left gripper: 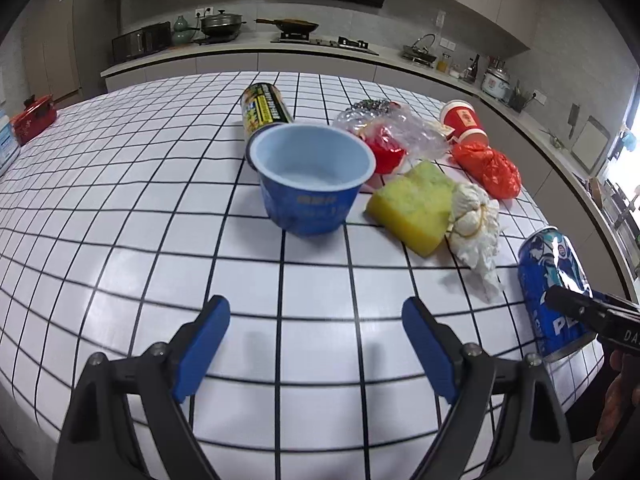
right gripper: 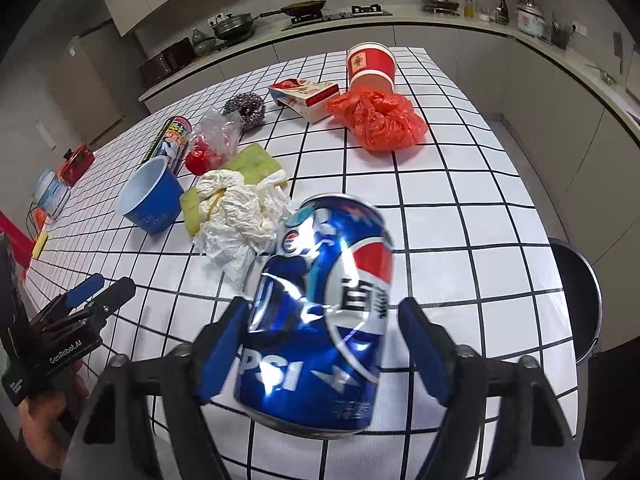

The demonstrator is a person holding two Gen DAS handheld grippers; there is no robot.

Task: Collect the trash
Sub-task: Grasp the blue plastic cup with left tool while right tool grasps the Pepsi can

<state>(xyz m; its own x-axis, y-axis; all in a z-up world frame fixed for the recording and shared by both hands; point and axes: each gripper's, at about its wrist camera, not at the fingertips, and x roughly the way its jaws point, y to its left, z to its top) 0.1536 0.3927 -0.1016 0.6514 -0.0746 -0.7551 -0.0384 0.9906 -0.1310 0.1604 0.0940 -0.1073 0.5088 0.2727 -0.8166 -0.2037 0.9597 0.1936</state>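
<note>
Grid-tiled table (left gripper: 120, 200), kitchen counter (left gripper: 240, 54) behind

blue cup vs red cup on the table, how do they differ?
The blue cup stands upright, mouth open and empty; the red cup stands mouth-down, its base facing up. The blue cup sits in the clutter by the yellow sponge; the red cup is at the far end behind the orange bag. Shared: both are tapered disposable cups on the checked tablecloth, and neither claw touches them.

L gripper (left gripper: 316, 344) wide open; R gripper (right gripper: 322, 344) jaws spread.
</note>
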